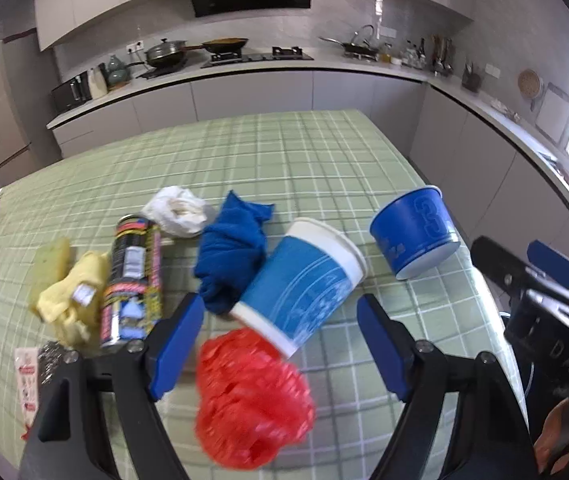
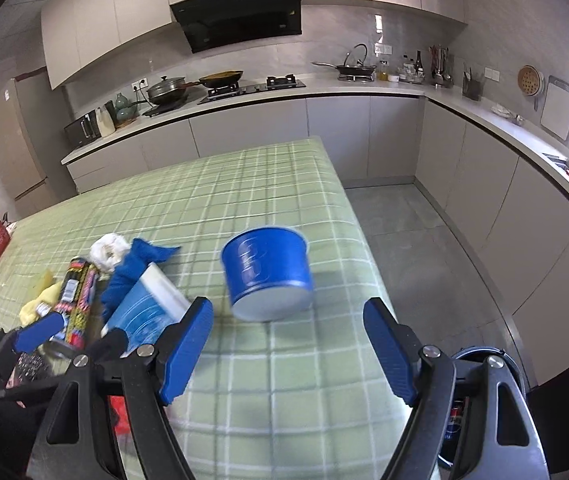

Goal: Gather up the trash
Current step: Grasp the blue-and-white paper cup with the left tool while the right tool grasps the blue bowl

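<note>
Ahead of the right gripper [image 2: 286, 354], centred between its spread, empty fingers, the blue tub [image 2: 267, 274] lies upside down on the table [image 2: 244, 184]. The left gripper [image 1: 280, 346], likewise released, is aimed at the tipped paper cup [image 1: 304, 284], its long axis slanting away to the right.

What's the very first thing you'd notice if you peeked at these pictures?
Probably the bright red crumpled bag, lying on the green checked tablecloth right under the open left gripper. Just past it a tall blue and white paper cup lies tipped on its side against a blue cloth. Off to the right, a short blue tub sits upside down, in front of the open right gripper.
</note>
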`<state>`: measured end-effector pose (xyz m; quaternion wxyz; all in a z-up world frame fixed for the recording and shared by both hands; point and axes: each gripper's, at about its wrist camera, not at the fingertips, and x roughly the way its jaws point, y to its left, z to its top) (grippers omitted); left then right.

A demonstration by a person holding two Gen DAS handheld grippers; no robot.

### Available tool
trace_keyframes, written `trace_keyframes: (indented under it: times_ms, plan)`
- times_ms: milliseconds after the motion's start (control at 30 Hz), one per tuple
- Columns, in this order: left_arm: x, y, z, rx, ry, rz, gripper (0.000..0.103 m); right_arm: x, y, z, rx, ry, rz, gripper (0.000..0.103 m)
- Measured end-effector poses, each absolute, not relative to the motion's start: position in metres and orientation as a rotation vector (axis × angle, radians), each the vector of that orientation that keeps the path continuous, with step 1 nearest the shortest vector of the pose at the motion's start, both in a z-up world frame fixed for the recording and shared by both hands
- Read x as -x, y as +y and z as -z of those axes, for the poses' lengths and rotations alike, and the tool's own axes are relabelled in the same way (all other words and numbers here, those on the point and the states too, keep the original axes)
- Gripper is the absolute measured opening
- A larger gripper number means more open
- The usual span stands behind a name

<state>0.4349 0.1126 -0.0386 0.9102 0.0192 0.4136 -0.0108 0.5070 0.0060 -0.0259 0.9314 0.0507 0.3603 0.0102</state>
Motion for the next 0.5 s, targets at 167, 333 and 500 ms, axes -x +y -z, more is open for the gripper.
trace_keyframes:
  times_ms: [167,333,500]
  plan:
    - [-0.451,0.108,0.046,-0.056,0.878,0.028,0.08,-0.527,-0.002,0.03,-0.107,0.75,-0.017,0.08]
    - [-0.459,0.103,0.056,-0.072,0.9,0.023,0.08,-0.546,-0.002,0.038,-0.105,0.773,-0.025,0.08]
    - [-0.465,0.103,0.065,-0.066,0.925,0.033,0.08,-0.562,0.005,0.045,-0.092,0.791,-0.045,0.08]
